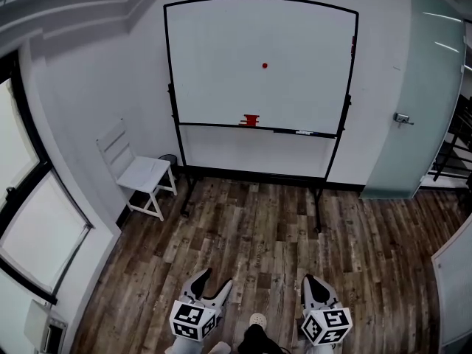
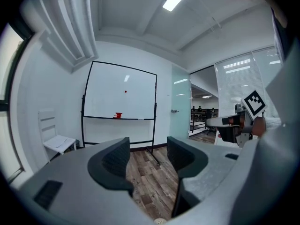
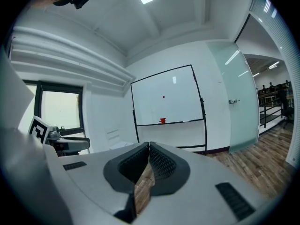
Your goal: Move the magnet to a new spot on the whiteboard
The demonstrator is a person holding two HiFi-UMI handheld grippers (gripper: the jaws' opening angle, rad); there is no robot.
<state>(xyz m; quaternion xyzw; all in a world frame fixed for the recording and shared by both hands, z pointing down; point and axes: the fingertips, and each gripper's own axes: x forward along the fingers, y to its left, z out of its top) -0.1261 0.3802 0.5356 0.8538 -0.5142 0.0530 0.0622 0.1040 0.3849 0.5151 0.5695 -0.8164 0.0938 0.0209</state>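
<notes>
Left gripper (image 1: 212, 282) is released, jaws apart and empty; right gripper (image 1: 313, 280) is clenched on nothing. Small red round magnet (image 1: 265, 66) sits upper-centre on the white black-framed whiteboard (image 1: 214, 43), well apart from both. Judged light, rigid, slippery: pinch its rim. Dark wood-plank floor (image 1: 258, 234); white wooden chair (image 1: 144, 173) at left.

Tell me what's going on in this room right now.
A person stands back from the whiteboard on the wooden floor, with a gripper in each hand. The left gripper has its jaws apart and holds nothing. The right gripper has its jaws together, also empty. The small red magnet sits on the board, untouched and far from both grippers.
</notes>
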